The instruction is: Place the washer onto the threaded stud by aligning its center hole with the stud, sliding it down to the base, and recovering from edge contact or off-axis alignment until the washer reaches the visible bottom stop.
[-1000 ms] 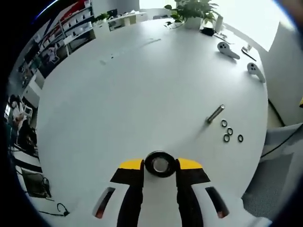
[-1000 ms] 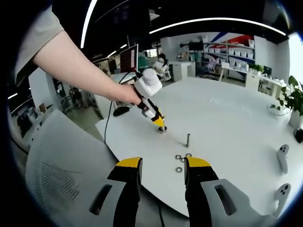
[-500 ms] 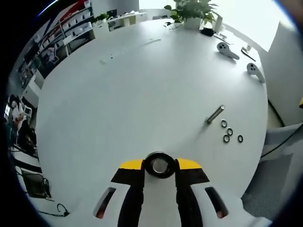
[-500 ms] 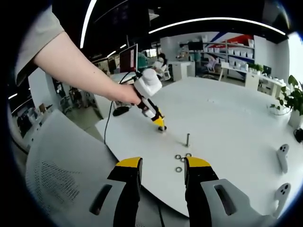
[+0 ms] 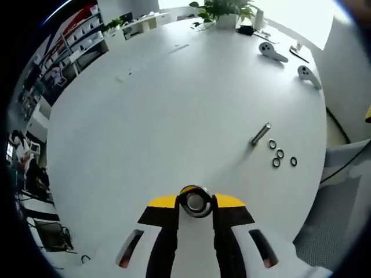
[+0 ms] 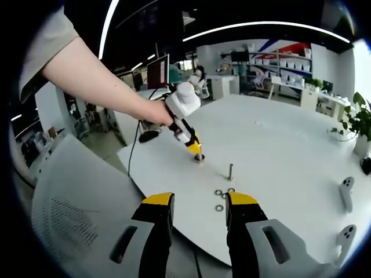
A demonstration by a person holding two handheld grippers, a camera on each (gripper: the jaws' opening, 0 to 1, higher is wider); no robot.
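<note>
While I'm clamping the stiff, light washer [image 5: 195,201] by its rim in my left gripper [image 5: 195,202], well short of the stud [image 5: 260,134], my right gripper [image 6: 194,209] is hanging open-jawed.

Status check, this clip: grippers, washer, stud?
Left hand-held gripper shut on black ring. Right hand-held gripper open, empty. Stud upright, bare; washers loose beside it.

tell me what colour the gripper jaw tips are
Yellow tips on black jaws, clearest on the left gripper in the left gripper view.

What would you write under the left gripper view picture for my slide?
Left gripper shut on a black ring, with the threaded stud and four washers on the white table.
</note>
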